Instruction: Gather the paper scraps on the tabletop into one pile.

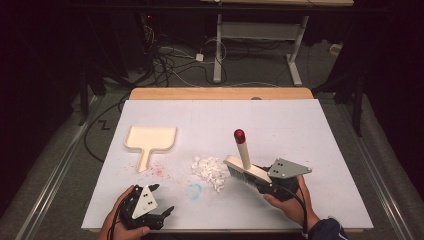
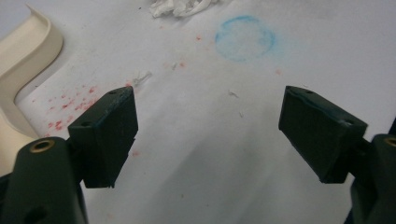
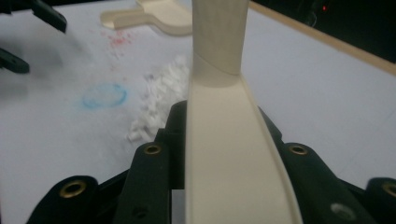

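The cream dustpan lies bare at the left of the bench. Right tongs pinch the brush beside white scraps. Left tongs are spread.

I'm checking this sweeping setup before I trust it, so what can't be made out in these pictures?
- Brush bristles: right gripper view, hidden under the brush's own back.
- Dustpan: left gripper view, cut off by the left edge.
- Right gripper jaws: high view, hidden by its grey plate.
- White scraps: high view, too small to count.
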Available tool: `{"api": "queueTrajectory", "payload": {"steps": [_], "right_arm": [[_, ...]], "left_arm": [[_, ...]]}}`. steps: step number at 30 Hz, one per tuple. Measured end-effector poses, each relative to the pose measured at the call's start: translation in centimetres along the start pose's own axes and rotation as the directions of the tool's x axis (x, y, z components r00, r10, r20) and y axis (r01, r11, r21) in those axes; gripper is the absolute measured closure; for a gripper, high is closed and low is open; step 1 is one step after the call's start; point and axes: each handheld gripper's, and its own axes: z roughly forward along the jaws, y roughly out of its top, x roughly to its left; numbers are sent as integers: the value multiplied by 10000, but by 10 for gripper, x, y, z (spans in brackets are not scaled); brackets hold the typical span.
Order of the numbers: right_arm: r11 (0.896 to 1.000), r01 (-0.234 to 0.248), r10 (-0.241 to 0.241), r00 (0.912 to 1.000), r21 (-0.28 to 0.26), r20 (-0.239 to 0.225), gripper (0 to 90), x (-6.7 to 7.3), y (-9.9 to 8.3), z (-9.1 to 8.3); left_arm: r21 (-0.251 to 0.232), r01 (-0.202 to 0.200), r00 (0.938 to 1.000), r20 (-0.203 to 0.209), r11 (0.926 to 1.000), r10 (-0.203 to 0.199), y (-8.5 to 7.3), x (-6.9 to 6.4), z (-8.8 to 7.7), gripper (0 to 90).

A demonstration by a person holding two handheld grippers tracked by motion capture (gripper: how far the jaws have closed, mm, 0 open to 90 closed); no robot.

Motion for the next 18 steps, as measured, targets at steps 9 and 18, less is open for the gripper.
{"api": "queueTrajectory", "payload": {"steps": [9, 18], "right_arm": [[9974, -272, 331, 9954, -671, 895, 679, -14, 1, -37], [9974, -664, 597, 9786, 280, 1967, 679, -25, -22, -12]], "left_arm": [[-35, -38, 10000, -38, 10000, 37, 1, 0, -2, 187], [41, -122, 9999, 37, 9999, 122, 2, -1, 2, 187]]}}
